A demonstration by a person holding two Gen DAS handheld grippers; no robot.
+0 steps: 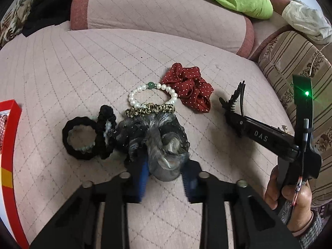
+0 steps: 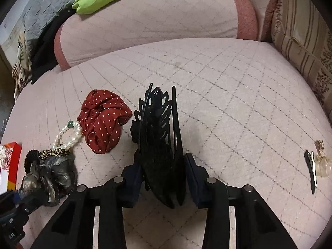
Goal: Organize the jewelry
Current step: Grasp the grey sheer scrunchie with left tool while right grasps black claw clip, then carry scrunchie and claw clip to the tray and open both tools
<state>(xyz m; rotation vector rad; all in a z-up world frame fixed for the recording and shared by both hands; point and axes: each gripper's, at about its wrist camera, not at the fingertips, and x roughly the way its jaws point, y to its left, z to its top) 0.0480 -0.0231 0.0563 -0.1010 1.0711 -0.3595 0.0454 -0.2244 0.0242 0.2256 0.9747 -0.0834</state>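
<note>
Quilted pink sofa seat point(image 1: 83, 72) beside a striped floral armrest point(image 1: 294, 66)

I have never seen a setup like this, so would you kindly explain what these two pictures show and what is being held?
No robot here: a person holds handheld tongs in each hand, each with a camera looking along its fingers. The left view shows the left tongs closing around a grey-black scrunchie on the quilted cushion. The right view shows the right tongs gripping a black hair claw. Nearby lie a pearl bracelet, a red dotted scrunchie, a leopard-print hair tie and black hair ties. A red box sits left.
</note>
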